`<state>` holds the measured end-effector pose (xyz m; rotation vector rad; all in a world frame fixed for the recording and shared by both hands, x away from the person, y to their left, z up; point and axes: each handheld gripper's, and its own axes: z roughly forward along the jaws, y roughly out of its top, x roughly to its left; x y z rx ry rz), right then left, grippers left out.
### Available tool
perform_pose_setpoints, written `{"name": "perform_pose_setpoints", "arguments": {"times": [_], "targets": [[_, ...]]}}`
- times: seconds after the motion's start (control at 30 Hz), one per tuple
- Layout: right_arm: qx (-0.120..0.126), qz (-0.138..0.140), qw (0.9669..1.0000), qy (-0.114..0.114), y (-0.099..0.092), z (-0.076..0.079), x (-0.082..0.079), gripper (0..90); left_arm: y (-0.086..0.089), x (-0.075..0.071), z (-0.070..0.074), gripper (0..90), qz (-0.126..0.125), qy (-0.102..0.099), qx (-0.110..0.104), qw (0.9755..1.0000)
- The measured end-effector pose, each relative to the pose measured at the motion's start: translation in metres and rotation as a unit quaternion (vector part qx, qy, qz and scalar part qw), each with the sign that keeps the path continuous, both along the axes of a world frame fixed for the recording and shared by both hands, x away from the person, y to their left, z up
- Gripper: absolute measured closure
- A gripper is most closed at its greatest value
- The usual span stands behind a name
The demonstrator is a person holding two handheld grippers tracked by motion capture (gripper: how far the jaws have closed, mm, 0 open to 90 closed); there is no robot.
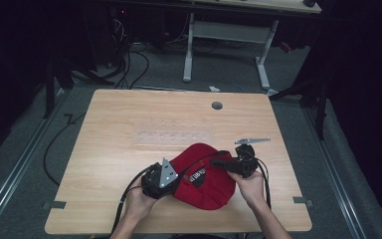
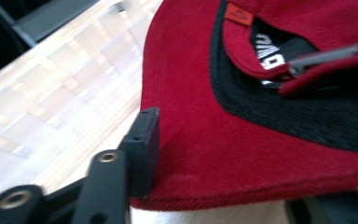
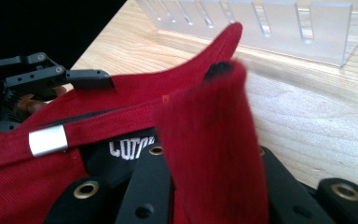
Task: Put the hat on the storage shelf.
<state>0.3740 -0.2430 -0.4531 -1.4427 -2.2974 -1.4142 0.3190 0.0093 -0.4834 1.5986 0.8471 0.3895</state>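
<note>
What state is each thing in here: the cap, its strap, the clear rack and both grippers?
Red cap: upside down on the table, lining showing.
Strap buckle: threaded on the back strap.
Clear slotted rack: lying empty beyond the cap.
Right gripper: shut on the cap's fabric.
Left gripper: part closed over the cap's edge, grip unclear.

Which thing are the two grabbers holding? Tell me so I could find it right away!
Look at the wooden table, near the edge closest to the person. Between the left gripper and the right gripper lies a red cap. It is the only red thing there, with black lining and a silver strap buckle.
</note>
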Motion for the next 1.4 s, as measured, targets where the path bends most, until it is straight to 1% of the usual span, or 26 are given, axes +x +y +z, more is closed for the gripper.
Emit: {"name": "perform_pose_setpoints", "arguments": {"times": [0.07, 0.1, 0.17, 0.23, 0.33, 0.37, 0.47, 0.5, 0.57, 0.63, 0.67, 0.7, 0.8, 0.83, 0.87, 0.9, 0.97, 1.0, 1.03, 1.1, 1.2, 1.3, 1.33, 1.37, 1.4], "targets": [[0.008, 0.002, 1.0000, -0.003, -0.002, -0.001, 0.001, 79.9, 0.001, -0.002, 0.002, 60.4, -0.015, 0.010, -0.006, 0.9998], [0.012, 0.003, 0.9999, -0.004, -0.003, -0.001, 0.001, 79.4, 0.002, -0.004, 0.004, 62.7, -0.022, 0.015, -0.007, 0.9996], [0.014, 0.006, 0.9999, -0.005, -0.003, -0.001, 0.001, 78.3, 0.003, -0.005, 0.005, 67.1, -0.029, 0.020, -0.005, 0.9994], [0.016, 0.009, 0.9998, -0.006, -0.003, -0.001, 0.001, 77.2, 0.003, -0.007, 0.007, 70.5, -0.036, 0.020, -0.002, 0.9991], [0.023, 0.013, 0.9996, -0.005, -0.003, -0.001, 0.002, 74.9, 0.004, -0.011, 0.010, 74.9, -0.046, 0.014, 0.013, 0.9988], [0.025, 0.014, 0.9996, -0.005, -0.002, -0.001, 0.002, 74.0, 0.004, -0.013, 0.011, 75.6, -0.048, 0.013, 0.012, 0.9987], [0.037, 0.016, 0.9992, -0.006, -0.001, 0.001, 0.004, 67.6, 0.006, -0.016, 0.014, 78.9, -0.056, 0.009, 0.022, 0.9981], [0.042, 0.015, 0.9990, -0.006, -0.001, 0.001, 0.005, 65.0, 0.007, -0.017, 0.015, 79.8, -0.060, 0.007, 0.029, 0.9978], [0.038, 0.010, 0.9990, -0.019, -0.002, 0.005, 0.005, 61.7, 0.009, -0.020, 0.016, 81.9, -0.066, 0.003, 0.040, 0.9970], [0.041, 0.004, 0.9988, -0.027, -0.003, 0.010, 0.005, 56.8, 0.010, -0.023, 0.018, 83.9, -0.074, 0.002, 0.042, 0.9964], [0.040, -0.004, 0.9984, -0.040, -0.004, 0.014, 0.005, 54.5, 0.010, -0.024, 0.019, 84.7, -0.075, 0.003, 0.045, 0.9961], [0.040, -0.008, 0.9980, -0.048, -0.005, 0.016, 0.005, 53.0, 0.011, -0.025, 0.019, 84.9, -0.076, 0.003, 0.048, 0.9960], [0.049, -0.028, 0.9960, -0.069, -0.013, 0.026, 0.005, 48.9, 0.014, -0.024, 0.018, 85.4, -0.067, 0.006, 0.053, 0.9963], [0.053, -0.035, 0.9951, -0.075, -0.016, 0.029, 0.005, 48.1, 0.016, -0.023, 0.019, 85.7, -0.063, 0.011, 0.050, 0.9967], [0.059, -0.042, 0.9943, -0.079, -0.020, 0.031, 0.005, 47.2, 0.019, -0.021, 0.019, 85.7, -0.056, 0.011, 0.046, 0.9973], [0.059, -0.048, 0.9937, -0.082, -0.024, 0.034, 0.005, 46.5, 0.021, -0.020, 0.020, 85.7, -0.052, 0.013, 0.041, 0.9977], [0.062, -0.056, 0.9924, -0.090, -0.029, 0.037, 0.004, 44.5, 0.027, -0.019, 0.022, 85.7, -0.048, 0.015, 0.032, 0.9982], [0.064, -0.060, 0.9918, -0.093, -0.032, 0.037, 0.004, 43.5, 0.029, -0.019, 0.023, 85.7, -0.044, 0.017, 0.032, 0.9984], [0.065, -0.063, 0.9912, -0.097, -0.034, 0.037, 0.003, 42.9, 0.031, -0.018, 0.024, 85.7, -0.037, 0.017, 0.026, 0.9988], [0.056, -0.068, 0.9905, -0.105, -0.036, 0.034, 0.002, 41.5, 0.035, -0.015, 0.025, 85.7, -0.030, 0.020, 0.021, 0.9991], [0.034, -0.078, 0.9910, -0.103, -0.037, 0.023, 0.002, 39.9, 0.042, -0.012, 0.029, 85.6, -0.018, 0.026, -0.004, 0.9995], [-0.005, -0.087, 0.9906, -0.106, -0.037, 0.009, 0.001, 39.7, 0.049, -0.009, 0.033, 85.6, -0.008, 0.034, -0.023, 0.9991], [-0.022, -0.088, 0.9903, -0.105, -0.037, 0.003, 0.000, 39.6, 0.052, -0.007, 0.034, 85.6, -0.003, 0.036, -0.032, 0.9988], [-0.040, -0.089, 0.9896, -0.105, -0.036, -0.004, 0.000, 39.4, 0.055, -0.005, 0.034, 85.6, -0.001, 0.038, -0.036, 0.9986], [-0.054, -0.089, 0.9892, -0.103, -0.035, -0.009, -0.001, 39.2, 0.057, -0.004, 0.035, 85.6, 0.003, 0.042, -0.043, 0.9982]]}}
